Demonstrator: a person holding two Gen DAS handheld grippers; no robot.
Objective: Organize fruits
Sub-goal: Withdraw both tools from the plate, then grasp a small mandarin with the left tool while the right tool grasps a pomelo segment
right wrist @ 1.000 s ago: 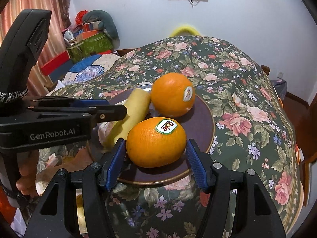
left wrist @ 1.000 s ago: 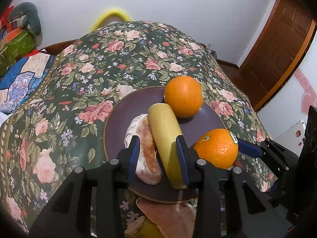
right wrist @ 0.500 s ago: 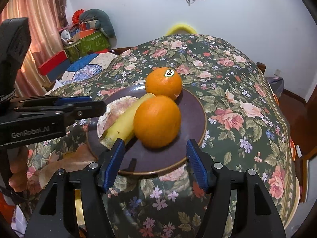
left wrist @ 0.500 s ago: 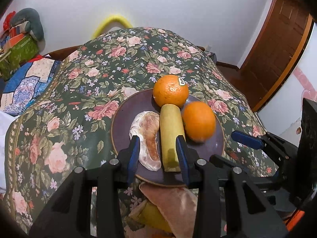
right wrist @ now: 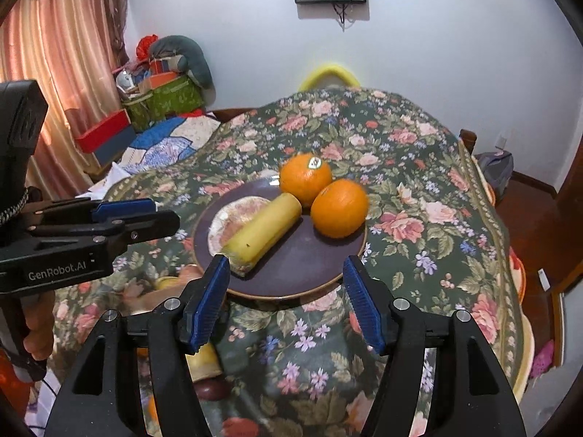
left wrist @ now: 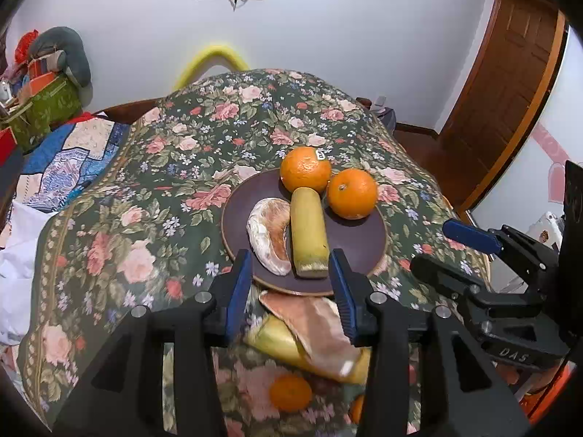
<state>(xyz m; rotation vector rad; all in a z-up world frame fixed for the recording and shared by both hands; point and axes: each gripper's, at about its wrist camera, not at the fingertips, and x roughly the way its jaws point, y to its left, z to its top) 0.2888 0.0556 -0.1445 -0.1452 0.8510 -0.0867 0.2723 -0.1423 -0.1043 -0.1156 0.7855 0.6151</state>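
Purple plate (left wrist: 368, 247) near the counter's front edge already carried your two oranges (left wrist: 305, 169), banana piece (left wrist: 308, 231) and peeled segment (left wrist: 269, 235). Both grippers (left wrist: 291, 276) (right wrist: 286, 284) stood apart, holding nothing; the left fingers had just widened. Blurred peel (left wrist: 313, 331) below possibly remained.

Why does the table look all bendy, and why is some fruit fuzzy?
Both wrist views use fisheye lenses, so the flowered tablecloth bulges. In the left wrist view the near banana peel is smeared; in the right wrist view the unlabelled orange has blurry edges.
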